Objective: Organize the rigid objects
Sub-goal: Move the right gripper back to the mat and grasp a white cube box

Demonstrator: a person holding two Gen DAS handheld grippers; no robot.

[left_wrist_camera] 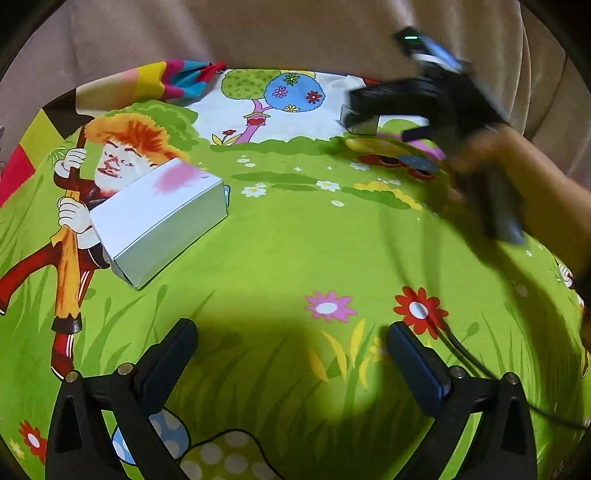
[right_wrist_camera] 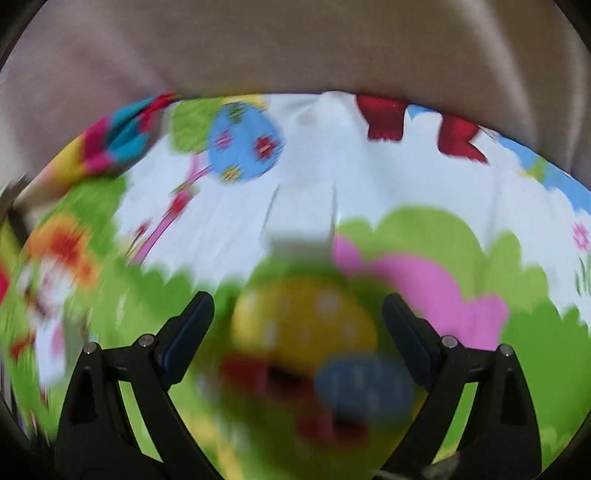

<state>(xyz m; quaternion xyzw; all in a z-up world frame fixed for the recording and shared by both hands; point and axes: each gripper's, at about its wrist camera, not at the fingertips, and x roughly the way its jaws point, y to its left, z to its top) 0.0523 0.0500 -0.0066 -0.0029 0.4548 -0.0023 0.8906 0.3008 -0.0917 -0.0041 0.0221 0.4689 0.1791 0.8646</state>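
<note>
Left hand-held gripper (left_wrist_camera: 291, 347): jaws spread wide, nothing between them, hovering over the green cartoon-print cloth (left_wrist_camera: 295, 251) that covers the surface. White box (left_wrist_camera: 159, 218) lies on the cloth well ahead and to the left of it, tilted diagonally, with a pink smudge on its top face.

Right hand-held gripper (right_wrist_camera: 298, 317): jaws released in its own wrist view, nothing between them. That view is heavily blurred. From the left wrist view we see it far right, blurred, held by a hand (left_wrist_camera: 517, 173), with its tips right at a small grey-white box (left_wrist_camera: 360, 123) near the cloth's far edge; we can't tell if they touch. Beige curtain (left_wrist_camera: 295, 33) behind.
</note>
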